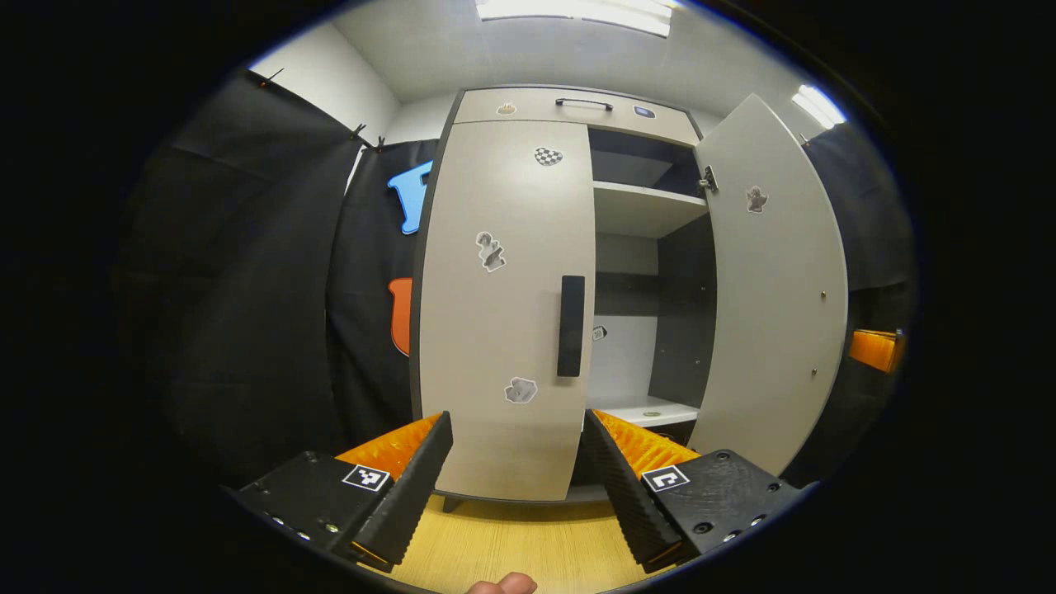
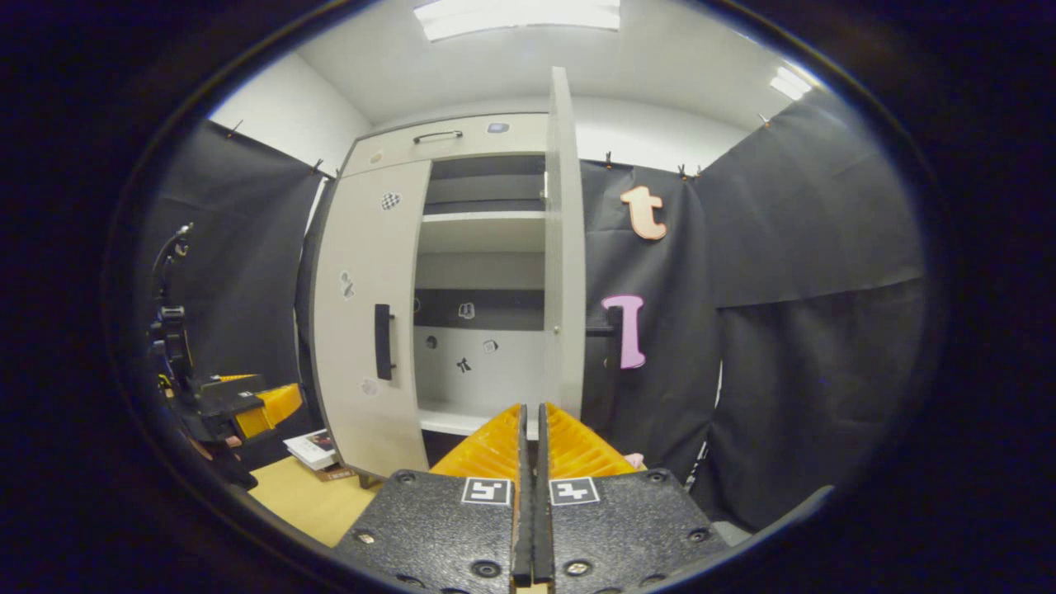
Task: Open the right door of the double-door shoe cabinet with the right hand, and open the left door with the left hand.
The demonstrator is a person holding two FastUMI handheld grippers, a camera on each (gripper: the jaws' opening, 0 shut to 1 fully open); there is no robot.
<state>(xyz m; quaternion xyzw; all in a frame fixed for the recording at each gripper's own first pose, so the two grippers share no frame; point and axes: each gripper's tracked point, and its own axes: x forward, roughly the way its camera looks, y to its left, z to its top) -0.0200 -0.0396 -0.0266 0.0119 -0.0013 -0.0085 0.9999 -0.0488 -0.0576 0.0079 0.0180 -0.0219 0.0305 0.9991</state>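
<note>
**Shoe cabinet with right door open, left door closed**

A tall pale shoe cabinet (image 1: 577, 107) is seen standing on a wooden floor (image 1: 528, 544) against black cloth walls. In the left gripper view, its right door (image 1: 775, 289) is swung wide open, so that pale shelves (image 1: 643, 206) and a dark interior are exposed. The left door (image 1: 503, 313) is shut, with a dark vertical handle (image 1: 571, 326) near its inner edge and small stickers scattered over its front. A drawer front with a dark bar handle (image 1: 584, 102) is seen along the top.

The left gripper (image 1: 518, 450) is held spread wide apart just in front of the left door's lower part, gripping nothing. In the right gripper view, the right gripper (image 2: 532, 429) is pressed closed, fingers together and empty, pointed at the edge of the open right door (image 2: 563, 247). The left gripper (image 2: 247, 404) is seen at the far left there.
</note>
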